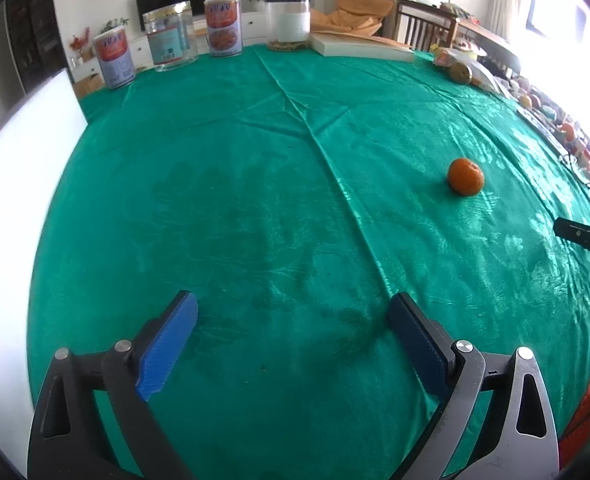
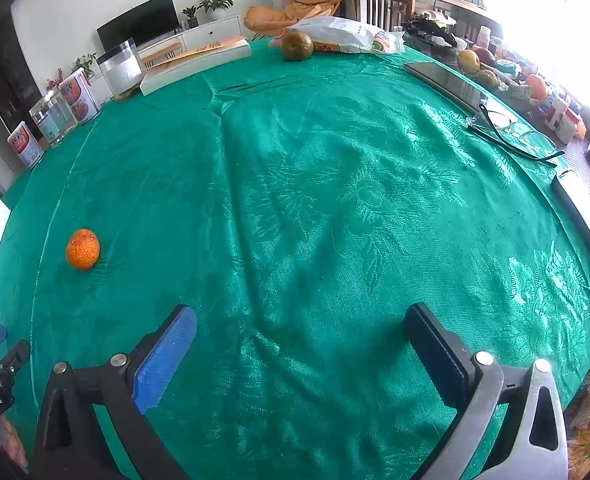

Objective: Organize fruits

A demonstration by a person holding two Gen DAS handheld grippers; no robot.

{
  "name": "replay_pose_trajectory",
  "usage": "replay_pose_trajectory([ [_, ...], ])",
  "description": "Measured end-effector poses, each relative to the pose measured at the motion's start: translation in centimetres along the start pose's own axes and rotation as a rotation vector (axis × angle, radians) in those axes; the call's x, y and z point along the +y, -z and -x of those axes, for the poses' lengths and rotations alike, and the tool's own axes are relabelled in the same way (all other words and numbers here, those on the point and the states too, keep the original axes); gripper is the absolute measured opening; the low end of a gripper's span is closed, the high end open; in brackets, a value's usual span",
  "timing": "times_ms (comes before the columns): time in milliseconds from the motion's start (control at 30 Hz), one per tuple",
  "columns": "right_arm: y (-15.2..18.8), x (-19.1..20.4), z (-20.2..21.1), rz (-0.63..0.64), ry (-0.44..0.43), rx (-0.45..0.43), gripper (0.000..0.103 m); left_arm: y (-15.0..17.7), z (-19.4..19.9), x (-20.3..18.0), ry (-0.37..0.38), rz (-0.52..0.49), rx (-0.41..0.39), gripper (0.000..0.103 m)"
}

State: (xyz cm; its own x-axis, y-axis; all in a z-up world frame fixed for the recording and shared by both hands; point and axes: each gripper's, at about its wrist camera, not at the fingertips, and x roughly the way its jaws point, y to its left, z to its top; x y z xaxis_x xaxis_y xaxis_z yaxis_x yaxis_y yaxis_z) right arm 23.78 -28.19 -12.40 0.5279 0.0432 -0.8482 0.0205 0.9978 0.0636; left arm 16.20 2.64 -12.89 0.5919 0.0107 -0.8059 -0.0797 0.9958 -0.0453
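An orange mandarin lies alone on the green tablecloth, ahead and to the right of my left gripper, which is open and empty above the cloth. In the right wrist view the mandarin is far to the left of my right gripper, also open and empty. A brownish-green round fruit sits at the table's far edge, also in the left wrist view. The tip of the right gripper shows at the right edge of the left wrist view.
Tins and clear jars and a white book line the far edge. A white board stands at the left. A printed bag, a dark tablet, glasses and more fruit lie at the right.
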Motion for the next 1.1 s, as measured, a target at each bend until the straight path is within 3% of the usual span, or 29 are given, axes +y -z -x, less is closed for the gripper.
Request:
replay_pose_trajectory([
  [167, -0.1, 0.1, 0.0, 0.009, 0.009, 0.002, 0.103, -2.0, 0.7, -4.8, 0.123, -0.117, -0.046, 0.097],
  [300, -0.2, 0.2, -0.1, 0.017, 0.015, 0.004, 0.103, -4.6, -0.8, -9.5, 0.147, -0.21, -0.082, 0.096],
  [400, -0.2, 0.1, 0.0, 0.008, 0.001, 0.0, 0.103, -5.9, -2.9, -11.4, 0.114, -0.242, -0.078, 0.092],
  [467, -0.3, -0.1, 0.0, 0.004, -0.006, -0.003, 0.103, -6.1, -4.1, -11.8, 0.114, -0.234, -0.049, 0.064],
  [500, -0.3, -0.1, 0.0, 0.004, -0.007, -0.003, 0.103, -6.2, -4.7, -11.8, 0.117, -0.232, -0.029, 0.056],
  [533, -0.3, -0.1, -0.1, 0.005, -0.006, -0.003, 0.103, -6.2, -4.8, -11.7, 0.132, -0.226, -0.044, 0.048],
  [567, -0.3, 0.0, -0.1, 0.007, -0.003, -0.002, 0.103, -6.2, -4.6, -11.6, 0.132, -0.223, -0.064, 0.032],
  [600, -0.3, 0.0, -0.1, 0.01, 0.001, -0.001, 0.103, -6.2, -4.5, -11.5, 0.141, -0.225, -0.068, 0.03],
  [733, -0.4, 0.2, -0.2, 0.02, 0.009, 0.002, 0.103, -5.9, -1.9, -8.7, 0.142, -0.16, -0.12, 0.03],
  [967, -0.4, 0.3, -0.3, 0.022, 0.017, -0.002, 0.103, -4.1, 0.0, 1.0, -0.031, -0.02, -0.108, 0.03],
  [1100, -0.4, 0.4, -0.3, 0.029, 0.027, 0.002, 0.103, -3.4, -1.2, 4.5, -0.062, 0.059, -0.075, 0.032],
])
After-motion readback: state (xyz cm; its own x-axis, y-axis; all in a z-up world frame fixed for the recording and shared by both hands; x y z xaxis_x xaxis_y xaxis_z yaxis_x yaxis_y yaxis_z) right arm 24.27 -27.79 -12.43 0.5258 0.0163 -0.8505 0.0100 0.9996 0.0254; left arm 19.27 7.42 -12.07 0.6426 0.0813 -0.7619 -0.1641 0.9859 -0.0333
